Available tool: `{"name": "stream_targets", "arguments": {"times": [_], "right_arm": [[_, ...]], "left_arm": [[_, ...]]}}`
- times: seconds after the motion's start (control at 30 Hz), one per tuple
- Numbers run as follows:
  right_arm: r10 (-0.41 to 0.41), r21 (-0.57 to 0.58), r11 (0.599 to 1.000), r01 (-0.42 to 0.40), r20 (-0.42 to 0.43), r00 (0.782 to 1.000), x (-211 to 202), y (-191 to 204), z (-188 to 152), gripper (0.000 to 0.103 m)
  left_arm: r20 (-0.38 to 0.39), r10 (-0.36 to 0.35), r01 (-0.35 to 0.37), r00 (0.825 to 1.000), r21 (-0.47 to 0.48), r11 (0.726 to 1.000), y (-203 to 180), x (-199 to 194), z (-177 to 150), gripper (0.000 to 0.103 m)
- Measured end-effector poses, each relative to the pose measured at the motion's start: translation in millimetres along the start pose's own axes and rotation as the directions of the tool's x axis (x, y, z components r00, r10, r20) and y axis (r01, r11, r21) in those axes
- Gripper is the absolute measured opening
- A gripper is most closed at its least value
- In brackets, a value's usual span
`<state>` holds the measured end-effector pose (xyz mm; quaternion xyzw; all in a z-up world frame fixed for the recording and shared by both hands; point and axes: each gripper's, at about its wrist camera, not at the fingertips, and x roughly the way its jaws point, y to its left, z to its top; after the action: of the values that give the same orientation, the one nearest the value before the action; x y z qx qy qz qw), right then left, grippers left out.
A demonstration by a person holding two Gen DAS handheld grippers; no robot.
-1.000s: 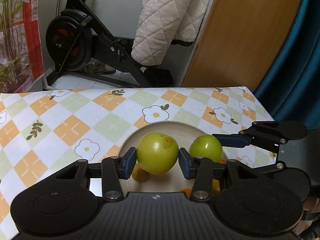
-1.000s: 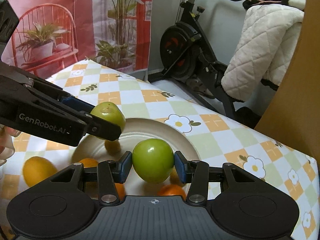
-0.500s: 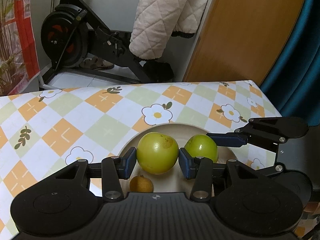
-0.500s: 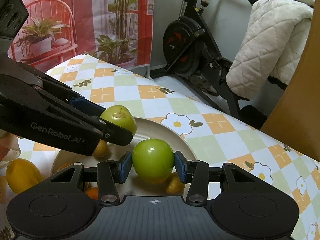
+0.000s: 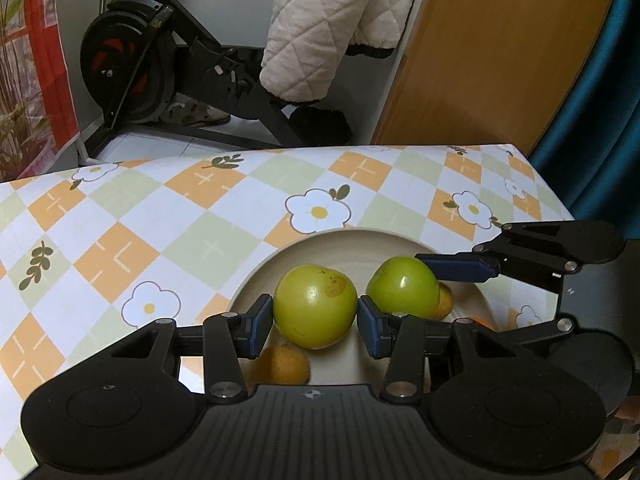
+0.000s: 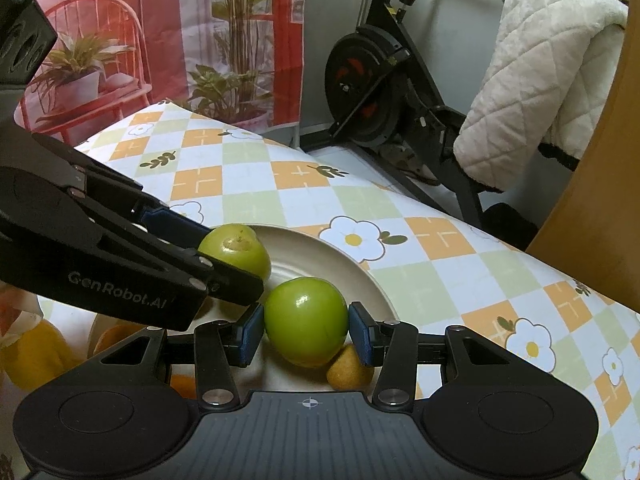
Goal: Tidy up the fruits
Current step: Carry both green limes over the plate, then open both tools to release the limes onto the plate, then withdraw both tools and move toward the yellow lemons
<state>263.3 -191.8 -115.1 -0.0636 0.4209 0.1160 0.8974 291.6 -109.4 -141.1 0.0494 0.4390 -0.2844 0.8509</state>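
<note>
item: left tongs [image 5: 315, 316], clamped on a yellow-green fruit with brown blemish [image 5: 315, 306], blue pads [image 5: 262, 322] pressed to both its sides, held over the near half of the plate [image 5: 344, 240].
item: right tongs [image 6: 306, 330], clamped on a smooth green fruit [image 6: 306, 327], held over the plate's right half, just beside the blemished fruit; the two fruits sit close, contact cannot be told.
item: plate, cream, round, on the table [image 5: 200, 236], checked cloth with white flowers.
item: small brown-yellow fruit [image 5: 283, 364], lying in the plate, under the left tongs.
item: second small brown-yellow fruit [image 6: 349, 368], in the plate, below the smooth green fruit.
item: orange fruit [image 5: 478, 322], partly hidden at the plate's right edge.
item: yellow fruit [image 6: 28, 354], off the plate, to its left.
item: exercise bike [image 5: 160, 64], on the floor beyond the plate, quilted cream cover [image 5: 328, 28] draped over it.
</note>
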Motion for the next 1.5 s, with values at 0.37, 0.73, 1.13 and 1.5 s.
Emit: {"name": "stream_targets", "arguments": {"times": [0.37, 0.73, 1.13, 1.5], "right_arm": [[-0.003, 0.003, 1.000, 0.003, -0.004, 1.000, 4.2, -0.8, -2.2, 0.042], [-0.020, 0.006, 1.000, 0.020, -0.003, 1.000, -0.5, 0.0, -1.6, 0.052], [-0.039, 0.000, 0.999, 0.039, 0.034, 0.999, -39.2, 7.8, -1.4, 0.057], [-0.033, 0.071, 0.997, 0.028, 0.076, 0.997, -85.3, 14.0, -18.5, 0.057]], "left_arm": [[-0.011, 0.006, -0.006, 1.000, -0.009, 1.000, 2.0, 5.9, -0.2, 0.049], [-0.004, 0.004, -0.004, 1.000, -0.015, 1.000, 1.2, 3.7, -1.2, 0.050], [0.049, 0.025, -0.024, 0.998, -0.018, 1.000, -7.4, -29.6, -2.6, 0.057], [0.062, 0.090, -0.088, 0.994, -0.036, 0.995, -22.5, -66.5, -16.5, 0.057]]}}
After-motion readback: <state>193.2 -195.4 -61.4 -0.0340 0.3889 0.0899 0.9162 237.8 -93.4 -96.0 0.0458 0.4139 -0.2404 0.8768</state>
